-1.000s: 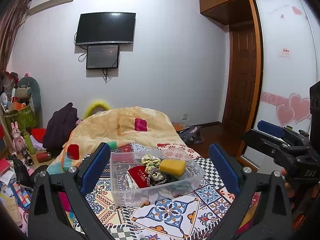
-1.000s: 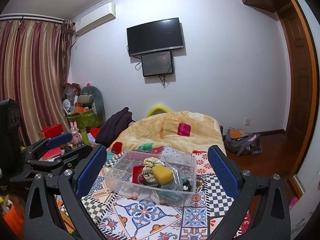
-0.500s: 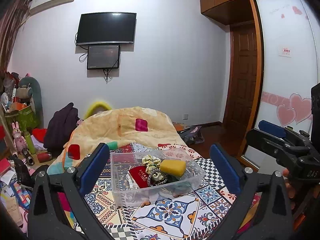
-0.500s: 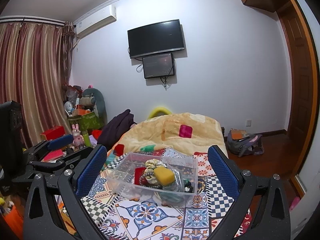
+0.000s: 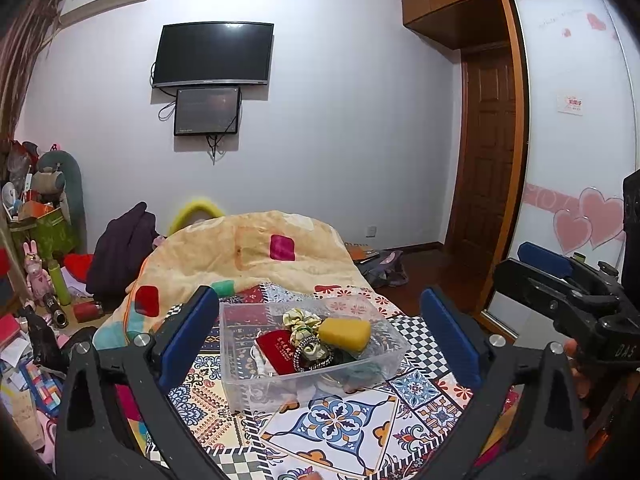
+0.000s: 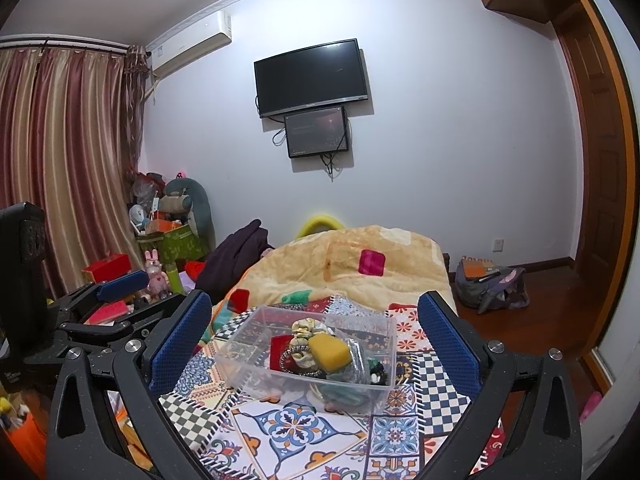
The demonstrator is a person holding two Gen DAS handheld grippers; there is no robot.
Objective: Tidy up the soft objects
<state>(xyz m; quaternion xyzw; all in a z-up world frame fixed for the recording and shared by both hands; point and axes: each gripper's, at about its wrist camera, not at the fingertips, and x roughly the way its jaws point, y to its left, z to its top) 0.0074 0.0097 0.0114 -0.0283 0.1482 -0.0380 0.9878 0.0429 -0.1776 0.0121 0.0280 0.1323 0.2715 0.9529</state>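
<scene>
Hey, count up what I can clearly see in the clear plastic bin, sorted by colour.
Yellow: 1, the sponge
Red: 1, the pouch
Cream-green: 1, the scrunchie
Teal: 1, the cloth
Total: 4 in the clear bin; smaller bits underneath are unclear.

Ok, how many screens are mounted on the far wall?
2: a large black TV high on the wall, and a smaller dark screen directly beneath it, with cables hanging below. Both appear off.

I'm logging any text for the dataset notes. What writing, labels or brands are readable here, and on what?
"DAS": on the black body of the right gripper; further letters cut off.
Red pouch in the clear plastic box: gold characters, too small.
White sticker on the wardrobe door: red print, blurred.
Black television: brand mark unreadable.
</scene>
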